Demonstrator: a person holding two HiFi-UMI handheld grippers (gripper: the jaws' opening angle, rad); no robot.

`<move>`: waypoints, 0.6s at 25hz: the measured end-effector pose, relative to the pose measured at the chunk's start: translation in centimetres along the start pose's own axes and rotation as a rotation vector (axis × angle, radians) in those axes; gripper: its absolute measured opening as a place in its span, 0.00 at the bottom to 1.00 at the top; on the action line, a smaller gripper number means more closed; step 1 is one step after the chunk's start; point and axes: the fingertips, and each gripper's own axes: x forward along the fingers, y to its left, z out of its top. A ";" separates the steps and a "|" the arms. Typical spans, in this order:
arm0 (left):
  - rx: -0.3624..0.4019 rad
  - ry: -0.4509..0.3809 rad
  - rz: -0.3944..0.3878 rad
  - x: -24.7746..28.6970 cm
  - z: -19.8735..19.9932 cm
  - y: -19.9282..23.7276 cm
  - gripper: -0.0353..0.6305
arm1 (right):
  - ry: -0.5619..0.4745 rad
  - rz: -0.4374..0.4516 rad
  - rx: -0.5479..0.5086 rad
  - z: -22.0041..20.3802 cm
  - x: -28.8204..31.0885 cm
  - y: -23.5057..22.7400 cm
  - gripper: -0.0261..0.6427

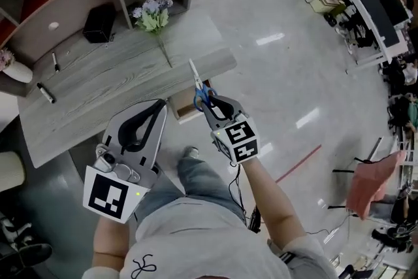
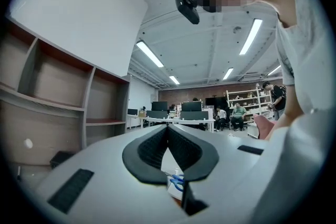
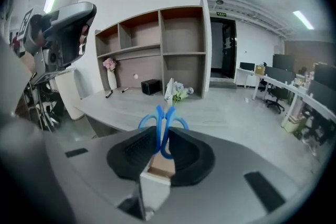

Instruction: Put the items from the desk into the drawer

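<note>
- The right gripper view showed what the head view only hinted at: the black ribbed fingers [image 3: 131,150] of the right gripper [image 3: 161,136] were clamped on the blue-handled steel scissors [image 3: 159,119], whose two plastic loops stood up at frame centre.
- In the head view the right gripper [image 1: 212,104] sat at centre. The scissors [image 1: 199,85] were held in the air, their thin bright blades pointing toward the grey wood-grain tabletop [image 1: 98,98].
- The left gripper view showed the left gripper [image 2: 168,131] with its padded fingers [image 2: 149,150] together at the tips and nothing between them. A sliver of blue handle showed through the gap below.
- Only the head view showed the left gripper [image 1: 153,115] at lower left, beside the right one, and a light-wood drawer [image 1: 183,109] under the tabletop's near edge, between the two grippers.
- On the tabletop lay two dark slim markers [image 1: 46,93], well apart from a matte black box [image 1: 99,23] and a pale flower bunch [image 1: 153,15] at upper centre.
</note>
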 end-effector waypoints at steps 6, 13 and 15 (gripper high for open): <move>-0.001 0.007 0.115 0.1 -0.9 -1.0 0.07 | 0.057 0.095 -0.157 -3.0 1.3 -1.3 0.17; 0.002 0.019 0.186 0.2 -1.7 -0.4 0.07 | 0.156 0.186 -0.379 -7.0 3.7 -1.2 0.17; -0.005 0.021 0.197 0.2 -2.0 0.0 0.07 | 0.182 0.206 -0.417 -8.2 4.2 -1.2 0.17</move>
